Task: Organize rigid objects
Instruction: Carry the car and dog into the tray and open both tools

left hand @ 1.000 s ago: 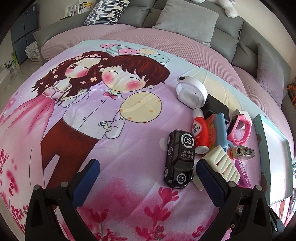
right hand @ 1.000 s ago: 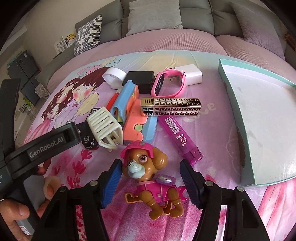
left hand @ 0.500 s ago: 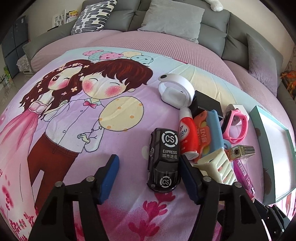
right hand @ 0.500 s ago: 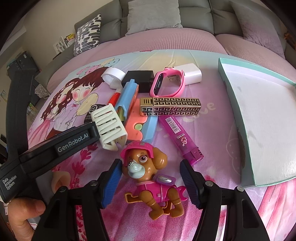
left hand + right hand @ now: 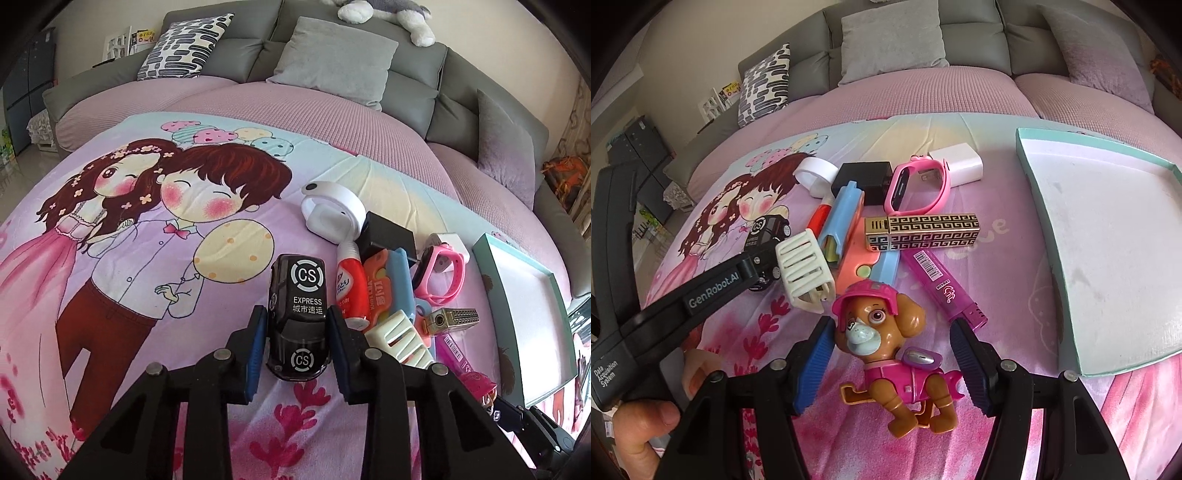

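Left wrist view: your left hand-held gripper (image 5: 297,338) has just been closing, and its blue pads (image 5: 256,345) now flank the black toy car (image 5: 298,320) on both sides, pressing its flanks.
Black toy car: it lies on the cartoon bedspread (image 5: 147,266), nose toward you, with "CS EXPRESS" printed on its roof.
Beside the car: a red-and-white tube (image 5: 350,286) lies just to its right, and a cream slatted clip (image 5: 400,343) sits near the right pad.
Right wrist view: your right hand-held gripper (image 5: 890,356) has also just been closing; the puppy toy (image 5: 886,347) sits between the pads. The left pad (image 5: 814,363) is at the head; the right pad stands apart from it, so nothing is gripped.
Puppy toy: brown, with a pink helmet and pink suit, lying on the bedspread.
Pile beyond: a gold patterned case (image 5: 921,232), a purple lighter (image 5: 945,288), a blue-and-orange toy (image 5: 849,229), a pink watch band (image 5: 918,190), a black block (image 5: 862,179) and a white block (image 5: 956,164) crowd together.
Far right: a teal-rimmed tray (image 5: 1039,195) rests on the bedspread, apart from the pile.
Your hand: your left hand (image 5: 646,432) shows at the lower left, holding the other gripper's handle.
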Available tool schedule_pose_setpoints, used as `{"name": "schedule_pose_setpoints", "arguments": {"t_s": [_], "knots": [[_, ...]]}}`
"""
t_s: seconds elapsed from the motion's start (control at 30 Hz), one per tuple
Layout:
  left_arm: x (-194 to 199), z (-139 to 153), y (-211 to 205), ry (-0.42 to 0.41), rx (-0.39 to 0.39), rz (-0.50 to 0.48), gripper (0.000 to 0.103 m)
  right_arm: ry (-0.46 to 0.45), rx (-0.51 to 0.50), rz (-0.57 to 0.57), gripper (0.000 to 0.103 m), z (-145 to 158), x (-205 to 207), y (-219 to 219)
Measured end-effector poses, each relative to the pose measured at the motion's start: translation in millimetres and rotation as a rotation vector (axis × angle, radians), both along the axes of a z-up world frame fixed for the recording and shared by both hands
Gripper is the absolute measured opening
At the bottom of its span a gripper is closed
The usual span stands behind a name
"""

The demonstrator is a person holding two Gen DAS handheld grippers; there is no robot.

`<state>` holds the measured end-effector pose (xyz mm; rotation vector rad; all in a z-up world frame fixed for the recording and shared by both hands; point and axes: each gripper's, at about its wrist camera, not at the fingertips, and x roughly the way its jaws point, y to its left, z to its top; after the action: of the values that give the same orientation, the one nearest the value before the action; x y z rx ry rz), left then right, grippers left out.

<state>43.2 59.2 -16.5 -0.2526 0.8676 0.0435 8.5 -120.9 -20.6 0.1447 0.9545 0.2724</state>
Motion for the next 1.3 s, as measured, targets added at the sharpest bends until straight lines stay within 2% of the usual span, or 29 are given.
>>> {"name": "schedule_pose_setpoints", "arguments": {"t_s": [0.33,0.53,0.63,0.77,0.93,1.1,1.3], "knots": [[-12,38,-9,-0.102,0.035,-0.022,0.034,-0.15,0.081,-0.102,0.052,35,0,-38],[-14,50,-28,-0.124,0.057,-0.073,0.034,-0.252,0.021,-0.243,0.052,54,5,-83],[-12,53,-42,-0.118,0.069,-0.102,0.034,-0.255,0.013,-0.344,0.052,54,6,-115],[-6,56,-65,-0.099,0.085,-0.149,0.034,-0.244,-0.05,-0.464,0.052,50,5,-151],[3,62,-107,-0.095,0.093,-0.243,0.034,-0.235,-0.084,-0.587,0.052,48,-1,-185],[15,67,-161,-0.106,0.073,-0.36,0.034,-0.234,-0.099,-0.647,0.052,46,-7,-203],[24,55,-215,-0.086,0.053,-0.467,0.034,-0.23,-0.074,-0.695,0.052,41,-13,-224]]}}
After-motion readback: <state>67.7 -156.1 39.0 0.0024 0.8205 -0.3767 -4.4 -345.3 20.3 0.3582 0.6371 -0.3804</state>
